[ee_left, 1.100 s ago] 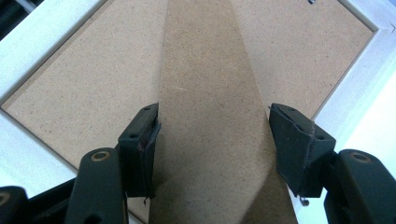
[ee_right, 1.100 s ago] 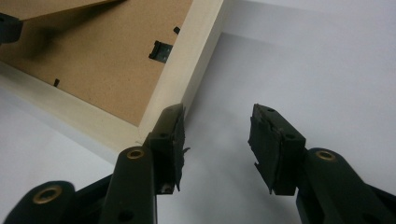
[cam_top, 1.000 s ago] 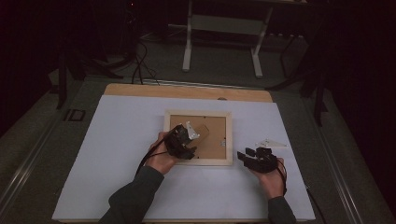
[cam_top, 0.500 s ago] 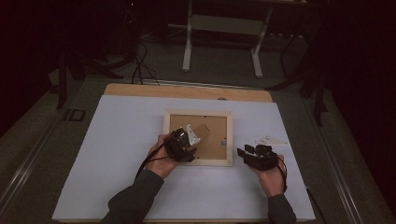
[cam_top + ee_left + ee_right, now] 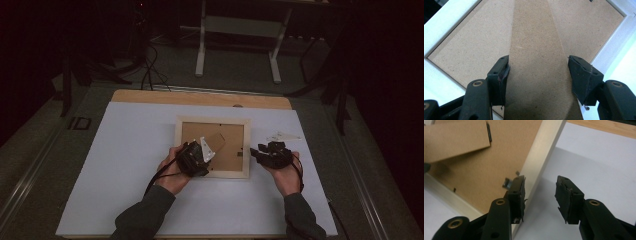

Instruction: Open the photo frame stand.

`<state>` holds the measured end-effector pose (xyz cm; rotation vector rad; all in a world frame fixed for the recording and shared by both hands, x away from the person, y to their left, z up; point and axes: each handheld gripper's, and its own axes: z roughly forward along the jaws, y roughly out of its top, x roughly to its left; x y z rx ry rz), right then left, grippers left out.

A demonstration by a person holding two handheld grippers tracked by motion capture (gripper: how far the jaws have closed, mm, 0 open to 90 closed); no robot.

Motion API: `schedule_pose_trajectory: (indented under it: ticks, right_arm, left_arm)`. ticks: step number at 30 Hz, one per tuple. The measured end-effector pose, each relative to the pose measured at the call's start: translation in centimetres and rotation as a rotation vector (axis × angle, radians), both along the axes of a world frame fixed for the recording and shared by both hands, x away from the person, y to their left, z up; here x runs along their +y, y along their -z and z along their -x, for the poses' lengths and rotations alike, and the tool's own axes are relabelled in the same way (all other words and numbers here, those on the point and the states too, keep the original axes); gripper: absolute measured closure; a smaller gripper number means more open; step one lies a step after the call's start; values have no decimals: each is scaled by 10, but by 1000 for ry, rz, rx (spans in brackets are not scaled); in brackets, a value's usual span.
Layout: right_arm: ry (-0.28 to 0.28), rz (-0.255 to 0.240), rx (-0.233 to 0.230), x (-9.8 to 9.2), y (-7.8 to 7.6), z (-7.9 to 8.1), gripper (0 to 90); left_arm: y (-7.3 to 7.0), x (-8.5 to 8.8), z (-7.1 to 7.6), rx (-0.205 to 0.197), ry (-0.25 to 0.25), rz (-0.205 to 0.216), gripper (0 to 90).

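A pale wooden picture frame (image 5: 212,172) lies face down on the white table cover. Its brown backing board (image 5: 474,50) faces up, and the brown stand (image 5: 536,62) is raised off it. My left gripper (image 5: 202,152) is over the frame's near left part, shut on the stand, which fills the gap between the pads. My right gripper (image 5: 256,151) hovers at the frame's right rail (image 5: 541,157). It is open and its jaws have just been closing a little. One fingertip (image 5: 517,192) is beside a small metal tab (image 5: 507,182); the other is over the bare cover.
The white cover (image 5: 125,165) has free room left of the frame and along the near edge. A strip of bare wooden tabletop (image 5: 200,97) runs along the far side. Beyond it, on the dark floor, stand metal legs (image 5: 272,65) and loose cables (image 5: 147,70).
My right gripper has risen and moved up to the frame's right rail. The left gripper and the frame have kept still.
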<state>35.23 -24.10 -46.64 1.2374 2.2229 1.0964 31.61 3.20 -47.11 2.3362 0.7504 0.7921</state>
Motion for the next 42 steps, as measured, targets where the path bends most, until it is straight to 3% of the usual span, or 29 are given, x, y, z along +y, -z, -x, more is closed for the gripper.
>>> schedule_pose_trajectory:
  ticks: [15, 22, 28, 35, 42]
  right_arm:
    - [-29, -29, 38, 11, -8, -22, 573]
    - [-47, -82, 79, 9, -9, -33, 531]
    - [-69, -92, 84, 8, -10, -35, 524]
    - [-108, -120, 117, 7, -10, -39, 522]
    - [-127, -171, 139, -1, -9, -38, 584]
  left_arm:
    - [1, -2, 10, -61, 1, -15, 385]
    - [1, -3, 17, -118, 18, -33, 385]
    - [2, -2, 21, -166, 45, -36, 385]
    - [5, 1, 23, -194, 59, -30, 385]
    - [8, 6, 22, -198, 77, -11, 384]
